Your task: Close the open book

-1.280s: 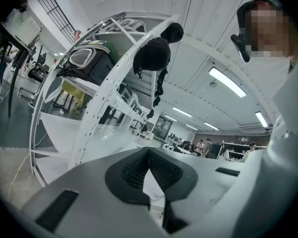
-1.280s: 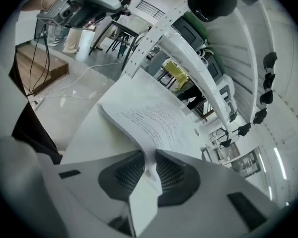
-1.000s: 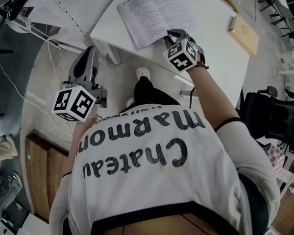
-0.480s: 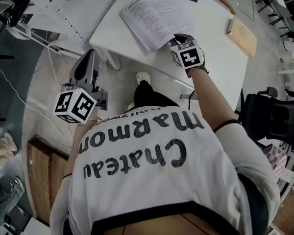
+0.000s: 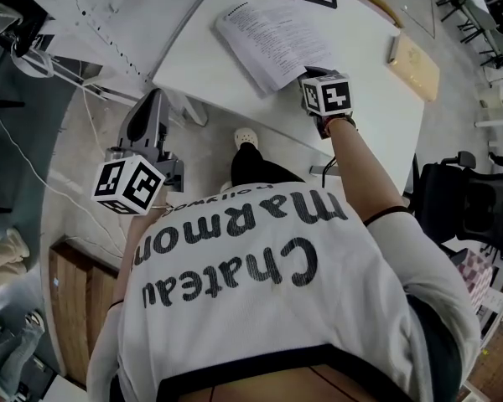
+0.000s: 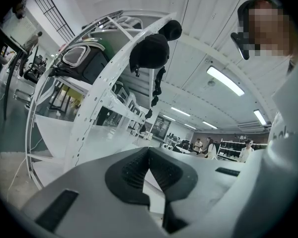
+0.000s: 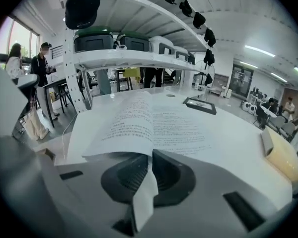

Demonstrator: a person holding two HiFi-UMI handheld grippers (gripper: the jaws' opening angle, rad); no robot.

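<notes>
On the white table [image 5: 365, 107], the right gripper [image 5: 308, 74] is pinching one page [image 7: 144, 192] of the open book [image 5: 268, 32]; the left gripper [image 5: 151, 99] is hanging closed and empty beside it.

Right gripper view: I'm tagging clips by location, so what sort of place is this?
Probably an open lab or workshop: white metal shelving holding hard cases, ceiling strip lights, and people in the background.

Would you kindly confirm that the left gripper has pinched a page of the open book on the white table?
Not quite: it is the right gripper that has pinched a page of the open book on the white table, as the right gripper view shows.
</notes>
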